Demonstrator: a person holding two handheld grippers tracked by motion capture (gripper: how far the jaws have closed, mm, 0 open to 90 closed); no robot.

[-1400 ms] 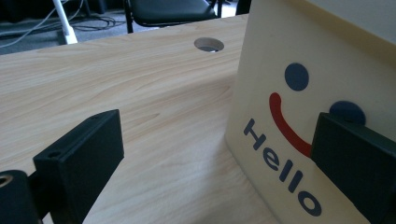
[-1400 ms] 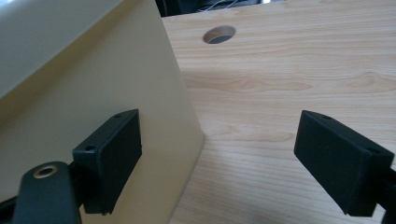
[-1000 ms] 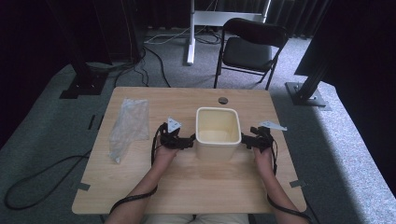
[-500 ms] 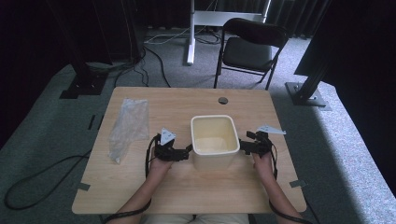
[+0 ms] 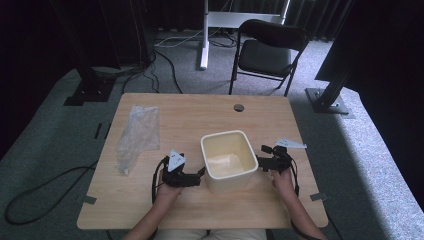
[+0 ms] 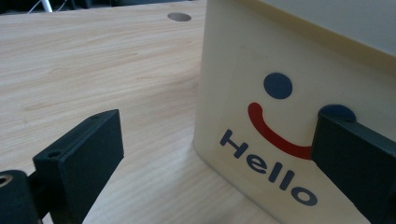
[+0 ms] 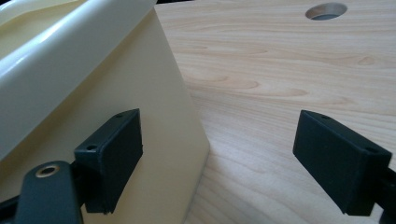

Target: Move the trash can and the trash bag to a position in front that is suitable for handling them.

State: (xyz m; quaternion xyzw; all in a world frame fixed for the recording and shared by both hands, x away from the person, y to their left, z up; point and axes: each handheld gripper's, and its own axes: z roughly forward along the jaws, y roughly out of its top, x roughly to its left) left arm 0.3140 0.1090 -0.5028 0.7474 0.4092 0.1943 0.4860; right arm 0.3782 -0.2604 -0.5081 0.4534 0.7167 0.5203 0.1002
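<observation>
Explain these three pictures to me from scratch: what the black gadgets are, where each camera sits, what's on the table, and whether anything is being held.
No robot here: a person sits at a wooden table holding a hand-operated clamp tool with two black jaws in each hand. The high view looks down from above; the left gripper and right gripper flank a cream plastic bin. The other two pictures come from cameras riding on the tools, looking along their jaws. The left gripper view shows the bin's side, printed with a smiley face and "Hello". The right gripper view shows the bin's opposite side and rim. Both tools have their jaws spread open against or beside the bin's walls; neither clamps anything. A crumpled clear plastic bag lies farther left, and a round hole sits near the table's far edge.
</observation>
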